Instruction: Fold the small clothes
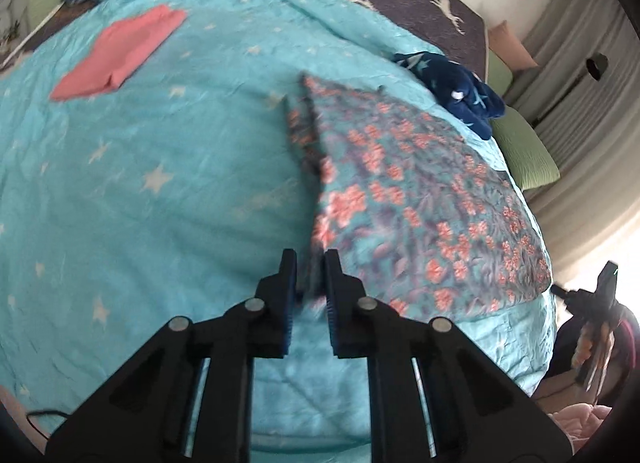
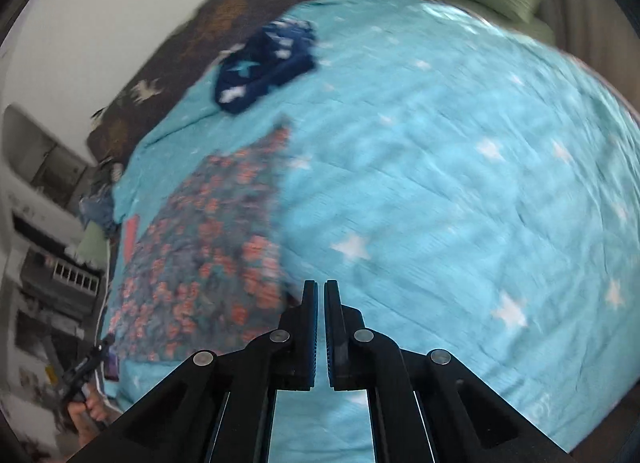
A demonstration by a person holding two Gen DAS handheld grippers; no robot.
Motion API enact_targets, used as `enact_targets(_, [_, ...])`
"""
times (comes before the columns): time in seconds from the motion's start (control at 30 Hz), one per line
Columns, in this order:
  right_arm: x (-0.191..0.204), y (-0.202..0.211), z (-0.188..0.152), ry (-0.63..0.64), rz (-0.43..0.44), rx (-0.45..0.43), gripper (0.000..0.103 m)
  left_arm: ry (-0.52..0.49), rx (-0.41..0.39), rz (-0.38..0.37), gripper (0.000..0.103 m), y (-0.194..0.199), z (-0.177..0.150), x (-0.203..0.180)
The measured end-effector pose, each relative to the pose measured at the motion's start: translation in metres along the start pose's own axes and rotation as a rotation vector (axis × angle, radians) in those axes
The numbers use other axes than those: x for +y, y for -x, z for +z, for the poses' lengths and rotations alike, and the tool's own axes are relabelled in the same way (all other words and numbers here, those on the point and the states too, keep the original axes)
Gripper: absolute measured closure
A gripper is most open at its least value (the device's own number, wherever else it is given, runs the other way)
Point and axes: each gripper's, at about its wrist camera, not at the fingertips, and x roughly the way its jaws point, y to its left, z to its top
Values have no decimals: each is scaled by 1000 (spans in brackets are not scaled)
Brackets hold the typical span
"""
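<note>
Floral garment lies on the bed's turquoise star quilt, towards the right side in the left wrist view, already doubled: layered edges show along its left side. I have its near corner pinched in the left gripper, jaws narrow with cloth between the pads. Right gripper is closed tight; its tips sit at the garment's near right corner, but blur hides whether any cloth is caught, so I can't call it.

Done, I judge: pink garment, folded flat near the quilt's far left corner. Left: finishing this floral fold, then the navy star-print garment, crumpled at the far edge, untouched.
</note>
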Motion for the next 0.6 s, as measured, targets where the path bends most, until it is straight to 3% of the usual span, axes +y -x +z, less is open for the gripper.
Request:
enact_targets(0.1, [-15,-9,-11,-52,52,20,96,20,-3,-26,88,1,-7,3])
enact_targets(0.17, [-11,-11,-12,-65,158,25,88,11,-11,-32,73,3,-7,-1])
enact_targets(0.2, [-5,-11,-10,-58,188,24,71,6,-13,-40,60,3,-6,-3])
enact_targets(0.23, [2,-12,-8,-41,198,18,51,3,-14,-47,55,3,-6,-5])
enact_targets(0.3, [21,-14,-4,27,193,-7,40,-12,-19,-58,54,0,-6,-9])
enact_targets(0.37, [35,-22,-1,72,186,3,40,-2,5,-27,74,-11,-6,-9])
enact_targets(0.4, [41,-30,-1,82,166,23,46,6,30,-18,85,-17,-5,-8])
enact_targets(0.43, [43,-37,-2,85,135,42,94,20,36,-19,87,-18,-6,-6])
enact_targets(0.5, [45,-46,-4,53,61,82,99,10,17,4,92,-10,-9,-5])
enact_targets(0.6, [32,-30,-8,14,26,74,99,1,22,24,92,-3,-15,5])
